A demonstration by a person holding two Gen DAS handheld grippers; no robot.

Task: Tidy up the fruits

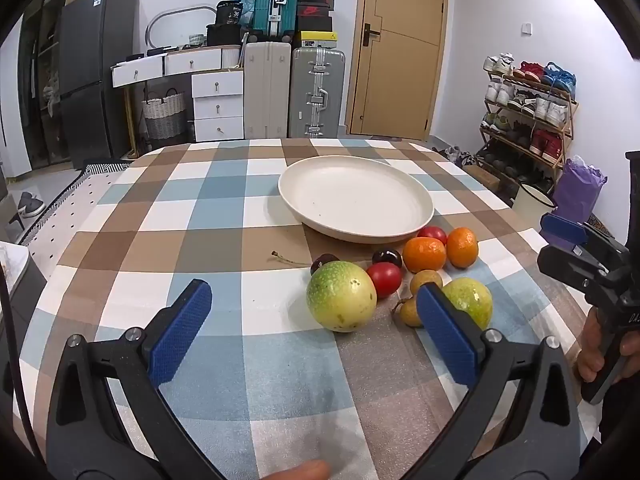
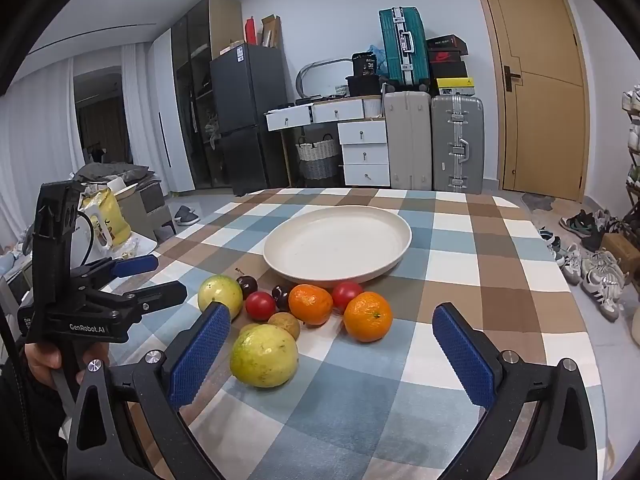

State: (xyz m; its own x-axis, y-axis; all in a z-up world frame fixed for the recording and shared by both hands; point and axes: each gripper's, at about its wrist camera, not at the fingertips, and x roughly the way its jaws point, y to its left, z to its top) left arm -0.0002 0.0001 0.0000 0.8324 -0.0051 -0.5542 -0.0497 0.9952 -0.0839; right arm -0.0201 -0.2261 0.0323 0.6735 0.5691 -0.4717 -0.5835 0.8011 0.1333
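An empty cream plate (image 1: 352, 196) (image 2: 336, 240) sits mid-table on the checked cloth. In front of it is a cluster of fruit: two green-yellow round fruits (image 1: 342, 296) (image 1: 470, 300), two oranges (image 1: 424, 254) (image 2: 368, 316), two red tomatoes (image 1: 385, 278) (image 2: 260, 305), two dark cherries (image 1: 387, 257) and small brown longans (image 1: 426, 282). My left gripper (image 1: 313, 286) (image 2: 170, 276) is open, just short of the nearer green fruit. My right gripper (image 2: 330, 310) (image 1: 552, 246) is open too, with the other green fruit (image 2: 264, 354) by its left finger. Neither holds anything.
A loose cherry stem (image 1: 286, 260) lies on the cloth left of the fruit. Beyond the table stand suitcases (image 1: 294, 92), white drawers (image 1: 218, 104), a dark fridge (image 1: 96, 72), a door (image 1: 400, 48) and a shoe rack (image 1: 528, 112). A hand (image 2: 44, 360) grips the left tool.
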